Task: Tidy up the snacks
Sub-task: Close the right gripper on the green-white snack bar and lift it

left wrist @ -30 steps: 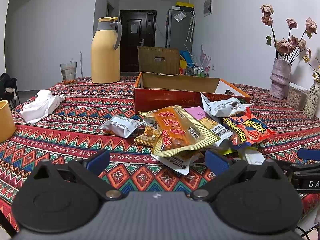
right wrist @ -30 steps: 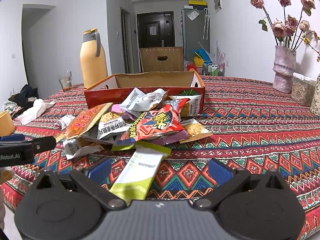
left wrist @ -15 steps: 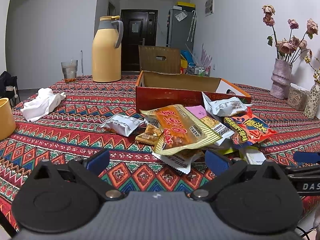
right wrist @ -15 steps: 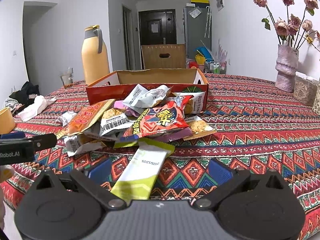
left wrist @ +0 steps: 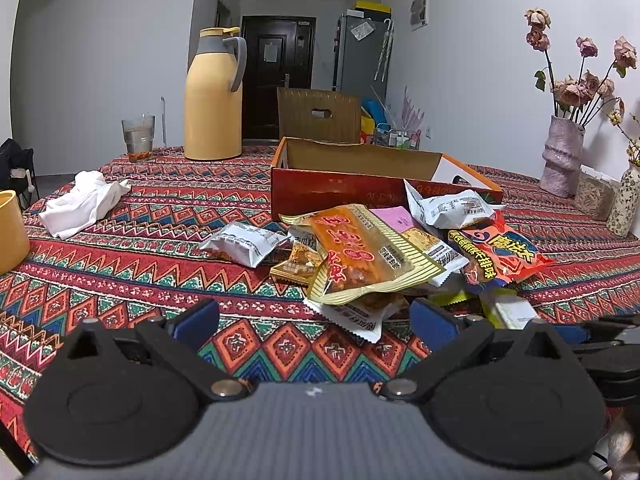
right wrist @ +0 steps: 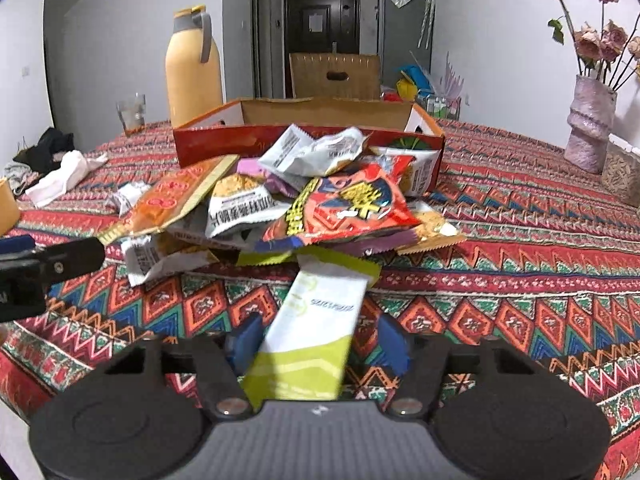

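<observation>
A heap of snack packets lies on the patterned tablecloth in front of an open red cardboard box (left wrist: 340, 192) (right wrist: 224, 144). An orange packet (left wrist: 356, 252) and a red packet (left wrist: 496, 256) (right wrist: 344, 208) lie on top. A white-and-green packet (right wrist: 316, 320) sticks out of the heap's near side. My right gripper (right wrist: 318, 342) is closing with this packet between its blue pads; a thin gap still shows at the right pad. My left gripper (left wrist: 314, 320) stands open just short of the heap, with only tablecloth between its fingers.
A yellow thermos jug (left wrist: 212, 96) and a glass (left wrist: 138, 134) stand at the back left. A white cloth (left wrist: 84, 204) and a yellow cup (left wrist: 10, 232) sit on the left. At the right edge are a vase of dried roses (left wrist: 562, 160) and a jar (left wrist: 596, 196).
My right gripper has moved forward and down along the white-and-green packet, and its jaws have narrowed around it. The left gripper has stayed where it was.
</observation>
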### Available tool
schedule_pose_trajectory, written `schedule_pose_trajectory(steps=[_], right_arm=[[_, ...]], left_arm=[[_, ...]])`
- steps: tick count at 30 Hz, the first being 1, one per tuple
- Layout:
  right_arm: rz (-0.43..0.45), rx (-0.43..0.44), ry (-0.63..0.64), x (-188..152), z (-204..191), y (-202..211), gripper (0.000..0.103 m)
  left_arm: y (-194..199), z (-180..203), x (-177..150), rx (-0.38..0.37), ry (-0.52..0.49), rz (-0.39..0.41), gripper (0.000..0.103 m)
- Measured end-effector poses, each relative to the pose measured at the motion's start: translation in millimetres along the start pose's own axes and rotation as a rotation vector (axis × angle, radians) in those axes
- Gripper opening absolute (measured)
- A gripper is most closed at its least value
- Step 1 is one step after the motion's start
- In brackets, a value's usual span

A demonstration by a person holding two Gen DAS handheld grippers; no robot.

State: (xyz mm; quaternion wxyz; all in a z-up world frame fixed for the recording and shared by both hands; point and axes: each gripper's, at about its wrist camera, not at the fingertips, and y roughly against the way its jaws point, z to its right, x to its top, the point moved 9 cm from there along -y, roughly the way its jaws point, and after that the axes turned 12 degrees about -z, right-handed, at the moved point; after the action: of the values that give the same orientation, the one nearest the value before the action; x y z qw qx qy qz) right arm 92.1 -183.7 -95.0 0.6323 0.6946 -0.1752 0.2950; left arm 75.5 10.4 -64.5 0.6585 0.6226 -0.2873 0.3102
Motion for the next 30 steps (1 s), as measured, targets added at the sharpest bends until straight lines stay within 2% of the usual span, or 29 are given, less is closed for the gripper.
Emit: schedule_pose_trajectory(steps=[3, 4, 7, 14, 18, 25, 30], right_arm=[[-0.007, 0.002, -0.002, -2, 2, -2, 0.044], [-0.004, 0.000, 0.001, -2, 3, -2, 0.040], [0.002, 0.007, 0.007, -4, 7, -1, 0.036], [0.041, 0.021, -0.005, -7, 22, 13, 0.035], [0.071, -0.004, -0.023, -9, 38, 25, 0.035], [0.106, -0.061, -0.078, -3, 78, 36, 0.035], [0.135, -0.083, -0.102, 8, 101, 36, 0.035]], left_arm=[[0, 0, -1, -0.004, 0.004, -0.003, 0.103], [0, 0, -1, -0.004, 0.005, -0.003, 0.103], [1, 0, -1, -0.008, 0.007, -0.005, 0.103], [2, 1, 2, -0.010, 0.014, -0.011, 0.103], [-1, 4, 9, -0.013, 0.009, -0.016, 0.103], [-14, 10, 35, -0.020, 0.018, -0.044, 0.103], [-34, 15, 56, 0.005, 0.021, -0.082, 0.103]])
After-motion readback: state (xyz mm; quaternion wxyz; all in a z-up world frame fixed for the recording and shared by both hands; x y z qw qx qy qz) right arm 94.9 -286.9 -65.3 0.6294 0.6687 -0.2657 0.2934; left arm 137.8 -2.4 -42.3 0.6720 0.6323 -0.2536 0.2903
